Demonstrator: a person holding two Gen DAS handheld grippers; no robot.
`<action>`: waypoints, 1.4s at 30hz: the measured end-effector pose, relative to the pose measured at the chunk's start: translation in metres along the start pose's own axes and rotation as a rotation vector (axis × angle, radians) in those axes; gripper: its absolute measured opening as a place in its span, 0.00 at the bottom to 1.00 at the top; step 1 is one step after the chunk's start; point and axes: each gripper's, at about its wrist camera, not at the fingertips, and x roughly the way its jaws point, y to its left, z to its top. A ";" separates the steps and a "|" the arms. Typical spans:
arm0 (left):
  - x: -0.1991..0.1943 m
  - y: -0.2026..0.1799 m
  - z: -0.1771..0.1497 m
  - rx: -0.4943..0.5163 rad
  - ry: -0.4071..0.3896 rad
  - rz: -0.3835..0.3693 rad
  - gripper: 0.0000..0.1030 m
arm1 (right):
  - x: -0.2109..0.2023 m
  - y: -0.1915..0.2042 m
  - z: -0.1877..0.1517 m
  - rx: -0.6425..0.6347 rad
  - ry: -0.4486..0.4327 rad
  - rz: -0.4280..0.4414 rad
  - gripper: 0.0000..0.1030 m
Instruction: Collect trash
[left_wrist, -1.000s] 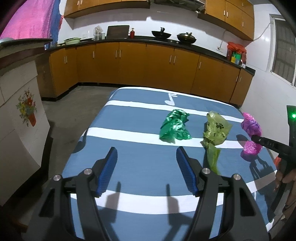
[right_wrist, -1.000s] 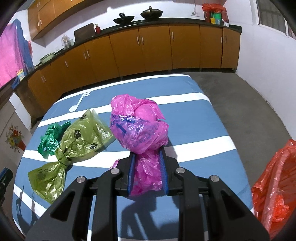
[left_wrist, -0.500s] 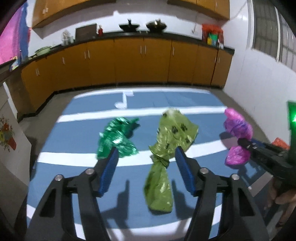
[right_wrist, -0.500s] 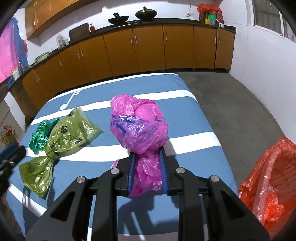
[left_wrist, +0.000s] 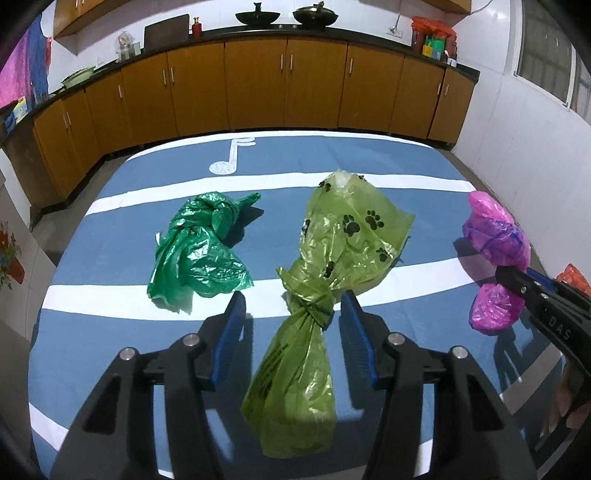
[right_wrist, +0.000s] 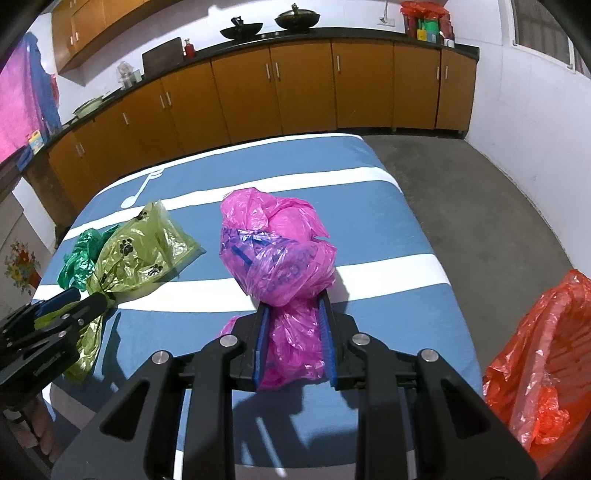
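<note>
left tongs (left_wrist: 291, 310) closing around olive bag's (left_wrist: 354, 236) knot

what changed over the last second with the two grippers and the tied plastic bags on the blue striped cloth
The left gripper swung across from the bare cloth toward the olive-green paw-print plastic bag. It now straddles the bag's knotted neck, jaws closing but pads not yet pressing it. The right gripper stayed clamped on the pink plastic bag. The crumpled dark green plastic bag and the orange plastic bag did not move.
</note>
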 end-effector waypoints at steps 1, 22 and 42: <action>0.002 0.001 0.001 -0.004 0.006 -0.001 0.51 | -0.001 -0.002 -0.001 0.001 -0.003 0.003 0.25; 0.024 -0.001 0.016 -0.026 0.037 0.004 0.20 | 0.019 0.006 -0.001 -0.003 0.074 -0.011 0.68; 0.037 -0.004 0.027 -0.038 0.044 0.049 0.22 | 0.041 0.020 0.011 -0.033 0.132 -0.130 0.99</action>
